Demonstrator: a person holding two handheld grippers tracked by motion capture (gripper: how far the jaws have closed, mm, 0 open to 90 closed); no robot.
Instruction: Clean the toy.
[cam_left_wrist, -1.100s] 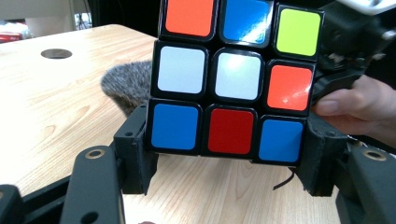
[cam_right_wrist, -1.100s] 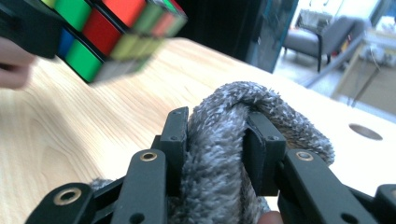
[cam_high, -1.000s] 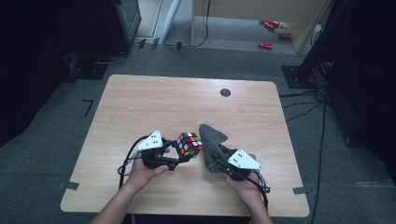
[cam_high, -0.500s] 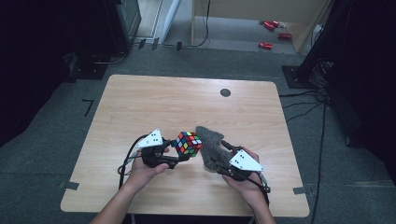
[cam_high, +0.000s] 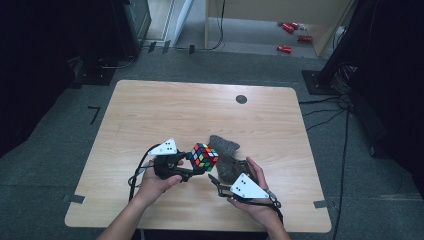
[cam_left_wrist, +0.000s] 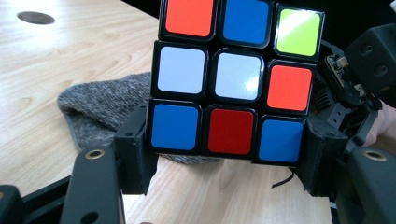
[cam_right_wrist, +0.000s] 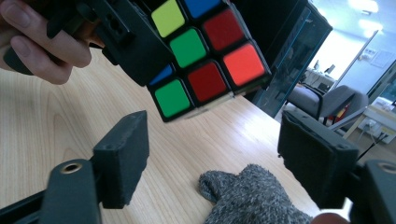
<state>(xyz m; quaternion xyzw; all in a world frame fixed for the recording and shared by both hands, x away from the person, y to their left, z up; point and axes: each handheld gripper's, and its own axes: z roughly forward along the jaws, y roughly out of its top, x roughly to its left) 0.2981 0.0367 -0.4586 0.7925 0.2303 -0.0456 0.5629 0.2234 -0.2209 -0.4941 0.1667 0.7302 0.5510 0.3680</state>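
A wooden desk (cam_high: 150, 115) is carrying a grey knitted cloth (cam_high: 226, 150), lying near the front edge, right of centre. Above the desk, just left of the cloth, the left gripper (cam_high: 196, 169) is clamping a Rubik's cube (cam_high: 203, 155) between its jaws, holding it off the surface. The right gripper (cam_high: 212, 179) is hovering just beside the cube, jaws spread wide, gripping nothing.

Left gripper (cam_high: 197, 167): held raised in the left hand (cam_high: 155, 182), fingers clamped.
Right gripper (cam_high: 212, 179): held in the right hand (cam_high: 255, 200), fingers spread apart.
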